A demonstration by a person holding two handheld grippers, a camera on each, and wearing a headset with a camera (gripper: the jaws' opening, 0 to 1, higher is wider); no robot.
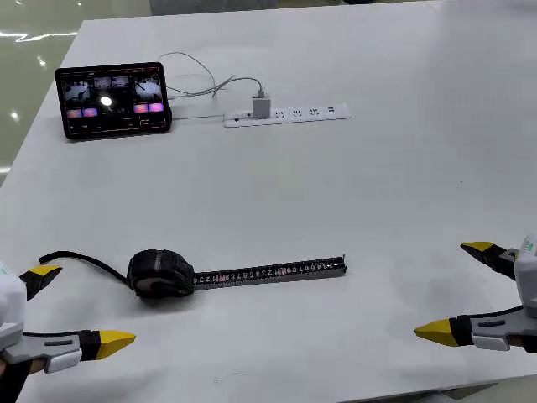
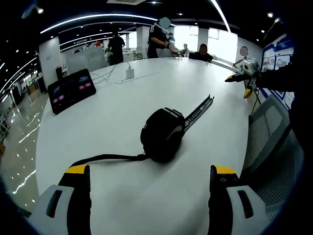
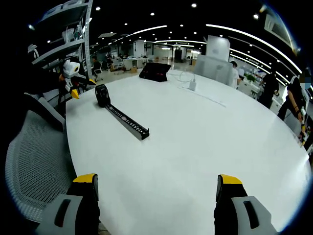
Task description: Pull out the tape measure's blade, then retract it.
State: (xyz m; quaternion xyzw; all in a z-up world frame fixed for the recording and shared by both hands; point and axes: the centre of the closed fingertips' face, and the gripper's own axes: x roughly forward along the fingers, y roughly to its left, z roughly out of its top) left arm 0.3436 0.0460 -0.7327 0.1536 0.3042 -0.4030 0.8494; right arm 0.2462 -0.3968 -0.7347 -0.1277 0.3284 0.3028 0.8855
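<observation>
In the head view my left claw (image 1: 92,304) is cut off by the left edge and my right claw (image 1: 440,289) by the right edge. The blade (image 1: 277,272) carries figures too small for me to read. So does the tablet (image 1: 113,99) near the worktop's (image 1: 377,193) far left corner.

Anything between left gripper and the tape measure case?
Nothing visible. Bare table lies between the open left gripper and the tape measure; only its black strap trails toward one jaw.
</observation>
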